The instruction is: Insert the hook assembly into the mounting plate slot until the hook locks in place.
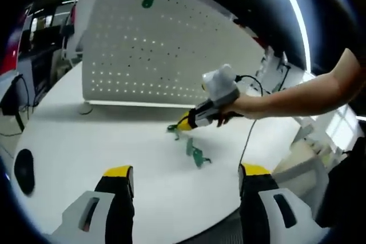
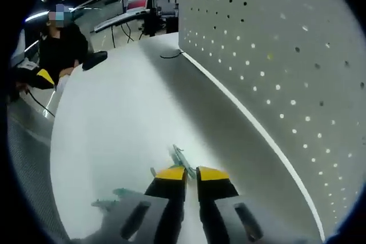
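Observation:
A white perforated mounting plate (image 1: 154,44) stands upright at the back of the white table (image 1: 86,141), with one green hook (image 1: 148,0) hanging near its top. My right gripper (image 1: 182,123) comes in from the right, held by a hand, with its tips low over the table. In the right gripper view its jaws (image 2: 191,172) are almost closed, and a green hook (image 2: 179,155) sticks out from between the tips. A second green hook (image 1: 197,156) lies on the table close by, and it also appears as the loose hook (image 2: 113,194). My left gripper (image 1: 186,172) is open and holds nothing.
The mounting plate (image 2: 274,55) fills the right side of the right gripper view. A black round object (image 1: 24,170) sits near the table's left edge. A thin cable (image 1: 249,135) trails from the right gripper. A person in dark clothes (image 2: 60,47) is at the table's far end.

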Demonstrator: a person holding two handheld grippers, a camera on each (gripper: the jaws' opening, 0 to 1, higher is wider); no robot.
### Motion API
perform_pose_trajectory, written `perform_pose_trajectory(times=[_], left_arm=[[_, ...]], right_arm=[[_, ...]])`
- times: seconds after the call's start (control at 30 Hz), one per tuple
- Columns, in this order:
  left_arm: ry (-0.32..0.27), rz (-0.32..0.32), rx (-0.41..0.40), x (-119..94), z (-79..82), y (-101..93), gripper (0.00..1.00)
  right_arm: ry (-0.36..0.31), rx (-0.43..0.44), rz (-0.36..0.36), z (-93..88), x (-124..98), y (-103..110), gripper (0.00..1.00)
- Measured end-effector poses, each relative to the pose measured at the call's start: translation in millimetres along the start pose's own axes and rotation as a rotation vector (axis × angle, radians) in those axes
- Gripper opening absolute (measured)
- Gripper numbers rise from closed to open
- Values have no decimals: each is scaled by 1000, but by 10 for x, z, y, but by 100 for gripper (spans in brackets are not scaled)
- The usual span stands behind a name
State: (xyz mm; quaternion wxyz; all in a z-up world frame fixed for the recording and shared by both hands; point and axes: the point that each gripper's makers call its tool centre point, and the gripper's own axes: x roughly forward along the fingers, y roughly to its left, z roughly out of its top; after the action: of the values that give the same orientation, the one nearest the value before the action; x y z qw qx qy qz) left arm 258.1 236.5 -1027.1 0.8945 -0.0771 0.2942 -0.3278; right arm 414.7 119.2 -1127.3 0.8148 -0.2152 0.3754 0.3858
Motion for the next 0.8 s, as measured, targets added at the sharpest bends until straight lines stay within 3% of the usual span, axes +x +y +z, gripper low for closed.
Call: perform_pose_trajectory(times=[0.23,0.8], left_arm=[[10,-10,-7,6,-18,-8,75],[22,-26,3,12,-42,-35,74]], right_arm=[[9,-6,3,-30,-22,32,2],[-60,167,-25,-64,-188,128,1]])
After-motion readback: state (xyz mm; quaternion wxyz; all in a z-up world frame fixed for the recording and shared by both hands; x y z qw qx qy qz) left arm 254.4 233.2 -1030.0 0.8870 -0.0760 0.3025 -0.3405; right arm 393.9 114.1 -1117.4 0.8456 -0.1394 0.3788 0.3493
